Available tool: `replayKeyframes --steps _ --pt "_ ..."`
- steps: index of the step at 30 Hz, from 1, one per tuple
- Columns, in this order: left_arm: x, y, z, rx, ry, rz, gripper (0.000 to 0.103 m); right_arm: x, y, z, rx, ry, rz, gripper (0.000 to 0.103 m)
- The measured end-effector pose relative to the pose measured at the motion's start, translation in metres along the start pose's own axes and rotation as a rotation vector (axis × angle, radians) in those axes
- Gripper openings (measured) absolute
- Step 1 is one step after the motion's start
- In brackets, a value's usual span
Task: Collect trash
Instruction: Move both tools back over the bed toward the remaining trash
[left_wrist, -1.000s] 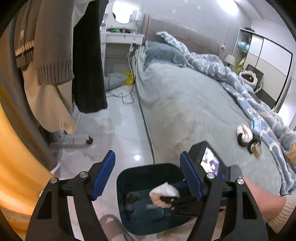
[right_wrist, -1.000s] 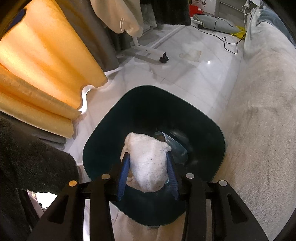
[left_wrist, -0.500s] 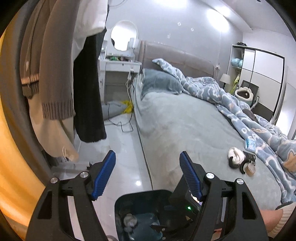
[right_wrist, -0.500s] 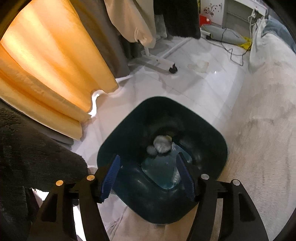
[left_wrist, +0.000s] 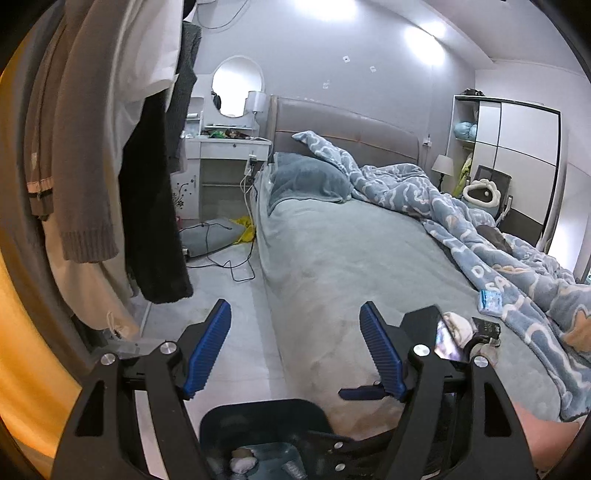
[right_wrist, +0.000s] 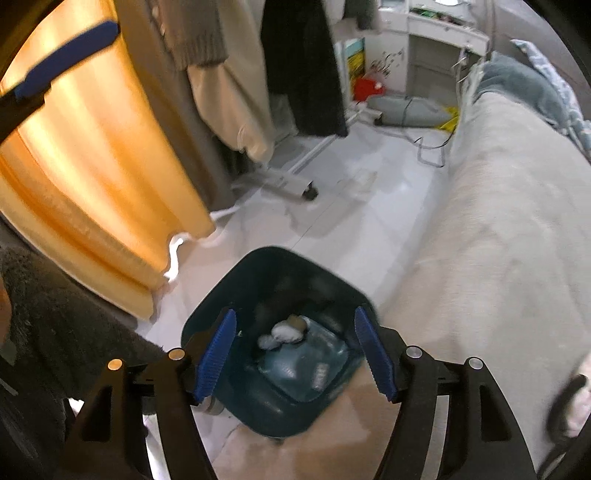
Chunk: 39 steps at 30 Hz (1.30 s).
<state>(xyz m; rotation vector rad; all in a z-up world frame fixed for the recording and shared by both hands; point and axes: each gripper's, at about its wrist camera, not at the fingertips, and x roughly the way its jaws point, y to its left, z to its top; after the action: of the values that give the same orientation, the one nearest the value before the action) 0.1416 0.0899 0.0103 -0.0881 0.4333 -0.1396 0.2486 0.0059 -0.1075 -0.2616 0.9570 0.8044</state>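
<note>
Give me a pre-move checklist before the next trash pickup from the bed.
1. Right tool empty: ok, jaws opening, nothing between them.
2. Left tool empty: ok, jaws opening, nothing between them.
3. White wad inside the bin: ok.
4. Bin upright beside the bed: ok.
5. Next trash visible: ok, blue packet and a dark wrapper on the bed.
6. White item behind the right tool's body graspable: cannot tell, partly hidden.

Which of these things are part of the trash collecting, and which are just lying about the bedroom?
Part of the job: dark bin; white wads in it; small items on the bed; both grippers, right and left, jaws opening, empty.

Just there: hanging clothes; orange curtain; blue blanket; floor cables.
</note>
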Motion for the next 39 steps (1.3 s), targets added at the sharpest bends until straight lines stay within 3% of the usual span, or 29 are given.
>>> replayKeyframes --steps 18,39 --pt "0.032 -0.060 -0.006 -0.011 0.052 -0.064 0.078 -0.093 -0.080 -0.036 0.133 -0.155 -0.179 0.073" --pt "0.062 -0.156 -0.031 0.127 0.131 -0.174 0.078 -0.169 -0.183 -0.106 0.332 -0.234 -0.332 0.074"
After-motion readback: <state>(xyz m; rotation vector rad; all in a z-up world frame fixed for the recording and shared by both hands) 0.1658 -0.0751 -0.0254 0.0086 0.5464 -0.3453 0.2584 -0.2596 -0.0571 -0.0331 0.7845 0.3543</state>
